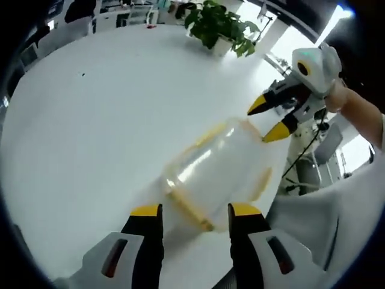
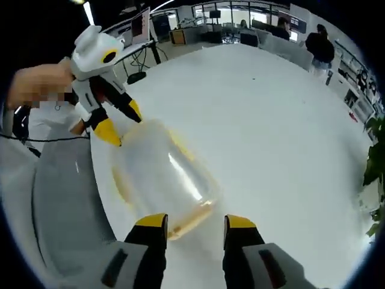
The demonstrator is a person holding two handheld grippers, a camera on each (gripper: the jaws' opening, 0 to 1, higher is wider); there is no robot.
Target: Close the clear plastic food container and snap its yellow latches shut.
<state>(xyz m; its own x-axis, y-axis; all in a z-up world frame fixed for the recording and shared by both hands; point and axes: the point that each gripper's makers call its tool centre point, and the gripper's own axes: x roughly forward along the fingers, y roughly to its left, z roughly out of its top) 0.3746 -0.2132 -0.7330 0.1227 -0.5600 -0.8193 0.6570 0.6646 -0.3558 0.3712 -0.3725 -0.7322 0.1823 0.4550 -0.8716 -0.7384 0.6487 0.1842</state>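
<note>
Left gripper view: the clear container (image 1: pixel 219 174) is seen just ahead of the left gripper (image 1: pixel 195 211), near the white table's (image 1: pixel 90 120) edge. Both the left and the right gripper (image 2: pixel 195 221) are held wide apart, gripping nothing. Broad bare tabletop is left beyond the container.

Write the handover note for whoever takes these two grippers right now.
Left gripper: open, nothing held, at one end of the clear food container.
Right gripper: open, nothing held, at the opposite end.
Container lies on the white table near its edge; image is blurred.
Yellow latches show along its rim; whether the lid is seated or any latch is snapped cannot be told.
Left: check the lid, snap each latch.
</note>
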